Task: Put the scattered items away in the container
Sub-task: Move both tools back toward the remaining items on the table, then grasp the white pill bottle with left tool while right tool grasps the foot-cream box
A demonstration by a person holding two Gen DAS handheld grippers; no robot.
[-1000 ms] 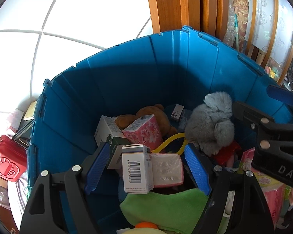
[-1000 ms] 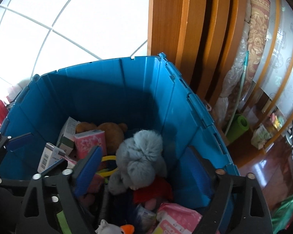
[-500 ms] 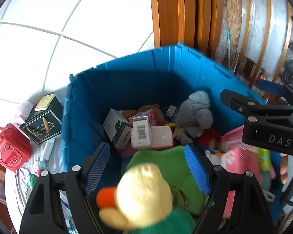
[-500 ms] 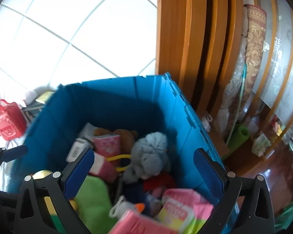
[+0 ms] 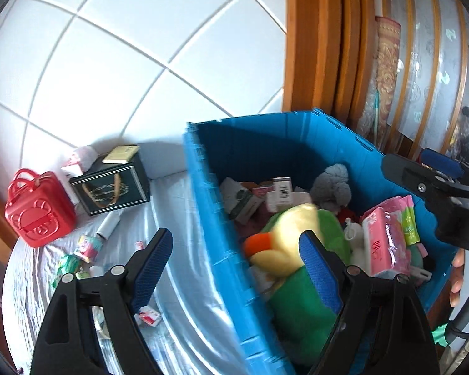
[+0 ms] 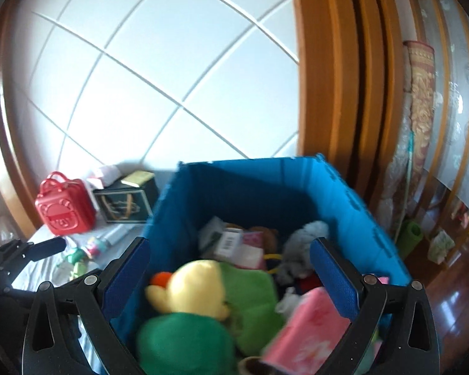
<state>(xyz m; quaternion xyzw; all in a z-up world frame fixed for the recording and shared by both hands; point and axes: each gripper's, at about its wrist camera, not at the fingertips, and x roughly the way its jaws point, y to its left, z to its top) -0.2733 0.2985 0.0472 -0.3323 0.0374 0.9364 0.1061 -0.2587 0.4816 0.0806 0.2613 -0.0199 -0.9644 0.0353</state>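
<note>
From the left wrist view, the left gripper (image 5: pixel 237 253) was opening, its jaws straddling the wall of one blue container (image 5: pixel 215 218) and gripping nothing. Inside lay one yellow-headed plush duck (image 5: pixel 284 243), one grey plush (image 5: pixel 331 184) and several boxes. One red case (image 5: pixel 37 209) and small scattered items (image 5: pixel 84 253) remained on the sheet.

From the right wrist view, the right gripper (image 6: pixel 231 278) stood wide, empty, above the duck.

Both wrist views look down from close above, sharing the blue bin (image 5: pixel 344 143) and white wall (image 6: pixel 178 68).
</note>
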